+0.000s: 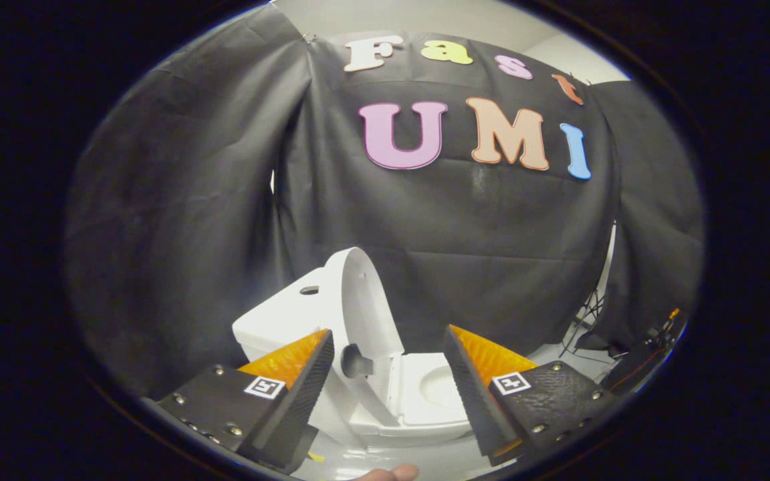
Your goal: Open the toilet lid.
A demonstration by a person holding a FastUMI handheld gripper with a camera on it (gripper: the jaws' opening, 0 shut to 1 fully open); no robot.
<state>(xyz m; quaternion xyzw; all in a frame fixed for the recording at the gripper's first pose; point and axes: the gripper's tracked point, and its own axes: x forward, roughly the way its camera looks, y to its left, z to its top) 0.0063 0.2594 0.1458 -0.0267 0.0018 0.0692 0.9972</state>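
The lower front of the toilet (385, 374) is cut off behind the two fingers of the tongs (388, 364), so its base and the floor just under it cannot be made out. The far side of the bowl is hidden by the right finger (468, 394), and the left finger (301, 387) covers part of the tank (285, 314). A fingertip of the person's hand (388, 473) shows below the toilet, cropped; the rest of it is out of sight. Some dark cables and gear (632, 347) lie at the foot of the black cloth wall (478, 254) beyond the right finger, too small to tell apart.

The pale floor (559, 351) has open room between the toilet and the cloth wall on the right side. Behind the tank the cloth hangs close.

The tongs stand wide open, fingers well apart, holding nothing and touching nothing. The toilet lid (361, 314) sits just ahead of the gap between them, nearer the left finger. It is already raised, standing close to upright and leaning back toward the tank, its inner face turned to the bowl. The seat (428, 394) lies flat on the bowl, between the two fingers and beyond their tips.
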